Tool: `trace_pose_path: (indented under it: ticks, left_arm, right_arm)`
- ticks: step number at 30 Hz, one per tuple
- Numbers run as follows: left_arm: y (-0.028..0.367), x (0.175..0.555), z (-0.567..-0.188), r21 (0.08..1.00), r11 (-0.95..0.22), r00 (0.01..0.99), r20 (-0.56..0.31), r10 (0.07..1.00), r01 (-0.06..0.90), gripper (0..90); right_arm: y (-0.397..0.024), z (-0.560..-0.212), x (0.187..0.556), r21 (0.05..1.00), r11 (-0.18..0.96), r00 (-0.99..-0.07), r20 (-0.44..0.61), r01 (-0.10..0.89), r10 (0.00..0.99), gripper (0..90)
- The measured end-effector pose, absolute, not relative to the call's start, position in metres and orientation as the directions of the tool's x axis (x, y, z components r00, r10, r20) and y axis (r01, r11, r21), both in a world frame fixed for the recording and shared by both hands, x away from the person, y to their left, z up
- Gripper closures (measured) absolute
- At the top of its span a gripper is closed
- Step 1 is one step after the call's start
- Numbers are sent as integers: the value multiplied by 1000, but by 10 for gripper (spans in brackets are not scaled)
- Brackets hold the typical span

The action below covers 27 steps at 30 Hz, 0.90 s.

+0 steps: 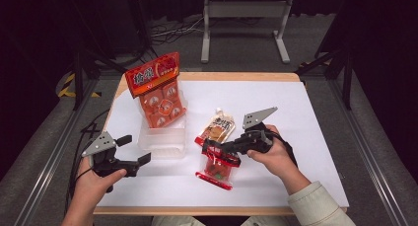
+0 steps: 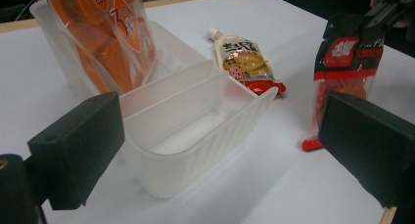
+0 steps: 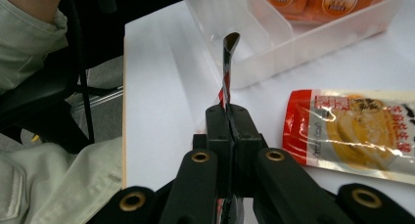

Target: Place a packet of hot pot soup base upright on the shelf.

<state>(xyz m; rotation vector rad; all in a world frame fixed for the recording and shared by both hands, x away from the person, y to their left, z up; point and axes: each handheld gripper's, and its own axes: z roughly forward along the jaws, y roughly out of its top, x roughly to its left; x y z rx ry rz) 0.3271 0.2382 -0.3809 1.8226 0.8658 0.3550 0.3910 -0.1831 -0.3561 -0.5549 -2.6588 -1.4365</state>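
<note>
Pinching red snack bag [image 1: 217, 166] top edge, right tool [image 1: 209, 146], bag hanging below

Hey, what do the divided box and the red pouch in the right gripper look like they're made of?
Divided box: likely frosted translucent plastic; the orange pack shows through its ribbed walls. Red pouch: probably thin glossy plastic film with a clear window, creased and glinting where the right gripper pinches it.

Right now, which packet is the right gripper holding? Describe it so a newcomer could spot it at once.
Start at the clear plastic bin on the white table. Just right of it, the right gripper pinches the red-and-black packet by its top edge. Unlike the spouted pouch lying flat beside it, it hangs.
</note>
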Motion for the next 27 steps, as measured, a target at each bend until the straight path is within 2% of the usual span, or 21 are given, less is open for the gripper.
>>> trace_pose_path:
  ticks: [11, 27]
  left_arm:
    - [239, 326, -389, 896, -181, 685, -166, 710, 405, 48]
    - [241, 327, -390, 928, -133, 680, -153, 717, 348, 33]
  right_arm:
    - [-188, -329, 393, 833, 462, -940, 184, 304, 287, 898]
    - [-188, -299, 407, 854, 471, -952, 87, 223, 292, 898]
